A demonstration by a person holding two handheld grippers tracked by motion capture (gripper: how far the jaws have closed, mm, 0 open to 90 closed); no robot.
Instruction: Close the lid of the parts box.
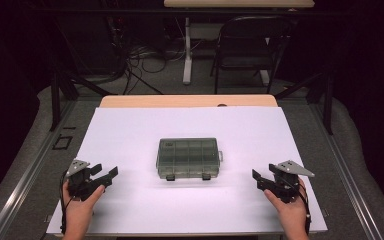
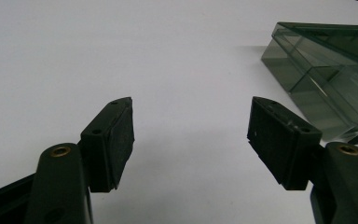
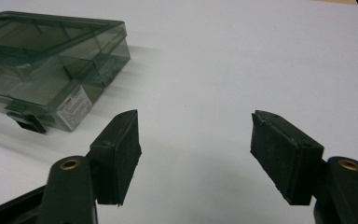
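1. Box (image 1: pixel 188 157) of smoky clear plastic, with inner compartments, lies flat and closed on the white sheet (image 1: pixel 130 125), between the two grippers and a little beyond them.
2. Left gripper (image 1: pixel 106 176): jaws apart, nothing between them; the box sits ahead and to its right, well apart.
3. Right gripper (image 1: pixel 256 180): jaws apart and empty; the box lies ahead to its left, its two dark latches (image 1: pixel 170 177) on the near side, a white label (image 3: pixel 73 107) on the end wall facing this gripper.
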